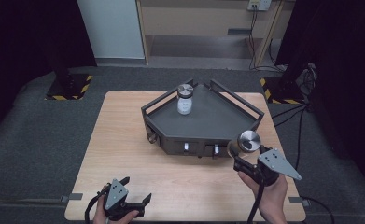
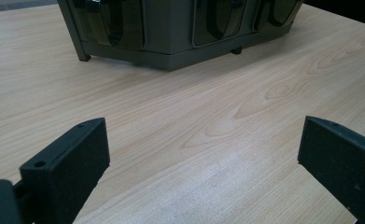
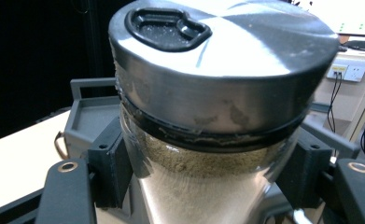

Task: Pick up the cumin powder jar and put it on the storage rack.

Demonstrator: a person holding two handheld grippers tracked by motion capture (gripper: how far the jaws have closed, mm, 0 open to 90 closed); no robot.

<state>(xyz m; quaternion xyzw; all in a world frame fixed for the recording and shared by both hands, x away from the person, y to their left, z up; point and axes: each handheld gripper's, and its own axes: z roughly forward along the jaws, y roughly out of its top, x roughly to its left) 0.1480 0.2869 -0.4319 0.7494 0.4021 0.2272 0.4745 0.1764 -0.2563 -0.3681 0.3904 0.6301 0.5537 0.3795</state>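
- While the worktop (image 1: 124,140) has plenty of bare wood, the grey rack (image 1: 203,121) takes up its far half, so any carry should come in over the rack's near right rail, not through it.
- A white-filled jar (image 1: 185,100) already stands at the rack's far corner; I judge the free floor near and to the right of it the best landing place.
- The spice jar (image 3: 208,116), with its steel lid and brown powder, is gripped by the right gripper (image 1: 246,158) at the rack's near right corner; keep it upright and the jaws clamped on the glass below the lid.
- The left gripper (image 2: 203,163) rests over the near left of the worktop, jaws wide apart and holding nothing; leave it clear.
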